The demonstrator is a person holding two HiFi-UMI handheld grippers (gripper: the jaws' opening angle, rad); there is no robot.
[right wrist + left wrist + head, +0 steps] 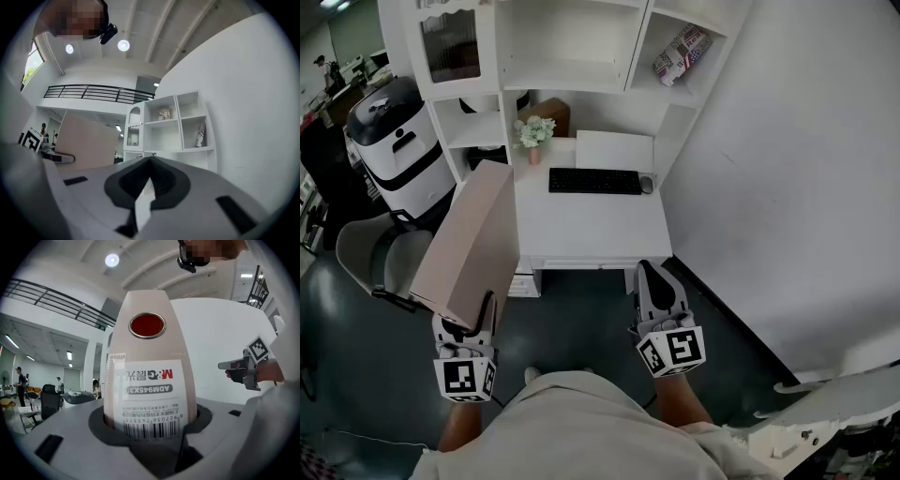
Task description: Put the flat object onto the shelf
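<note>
The flat object is a beige file box (473, 244) with a barcode label and a red-centred ring hole. My left gripper (472, 323) is shut on its lower edge and holds it upright and tilted, at the left in front of the desk. In the left gripper view the box (147, 371) fills the space between the jaws (150, 427). My right gripper (652, 272) hangs empty at the right with its jaws together, and shows as shut (150, 161) in its own view. The white shelf unit (572, 75) stands beyond the desk, also visible from the right gripper (168, 124).
A white desk (591, 230) carries a black keyboard (594, 181), a mouse (647, 185), a small flower pot (533, 133) and a white sheet (614, 150). A patterned packet (682, 53) lies in the upper right shelf compartment. A grey chair (380, 258) and a white machine (394, 141) stand to the left.
</note>
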